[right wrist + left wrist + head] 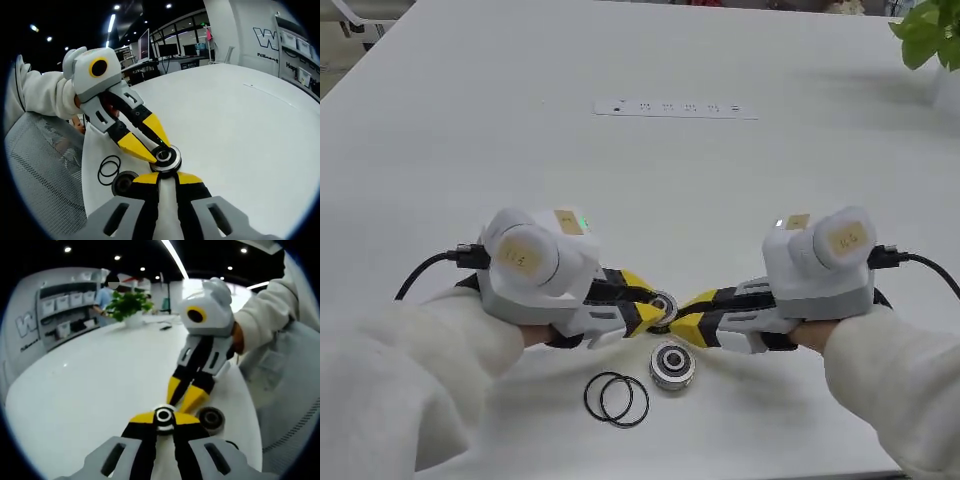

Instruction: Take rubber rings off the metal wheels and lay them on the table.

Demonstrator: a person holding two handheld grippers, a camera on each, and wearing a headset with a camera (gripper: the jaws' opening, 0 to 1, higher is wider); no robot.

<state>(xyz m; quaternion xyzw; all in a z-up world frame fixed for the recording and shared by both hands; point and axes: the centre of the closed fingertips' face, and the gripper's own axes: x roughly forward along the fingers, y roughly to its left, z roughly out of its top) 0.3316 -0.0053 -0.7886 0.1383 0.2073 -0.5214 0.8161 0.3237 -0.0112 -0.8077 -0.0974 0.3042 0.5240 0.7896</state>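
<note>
Left gripper clamps a wheel; right gripper seemingly pinches its ring, which needs peeling off next.

White fleecy sleeves, grey-white housings, yellow round labels, yellow-and-black tongs, black cables

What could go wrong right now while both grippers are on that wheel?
1. The left gripper holds the metal wheel by the tips of its fingers only; a pull from the right gripper may pop it loose and send it rolling.
2. The two rubber rings and the second wheel lie close by, near the table's front edge; a dropped wheel or a sleeve could knock them off.
</note>
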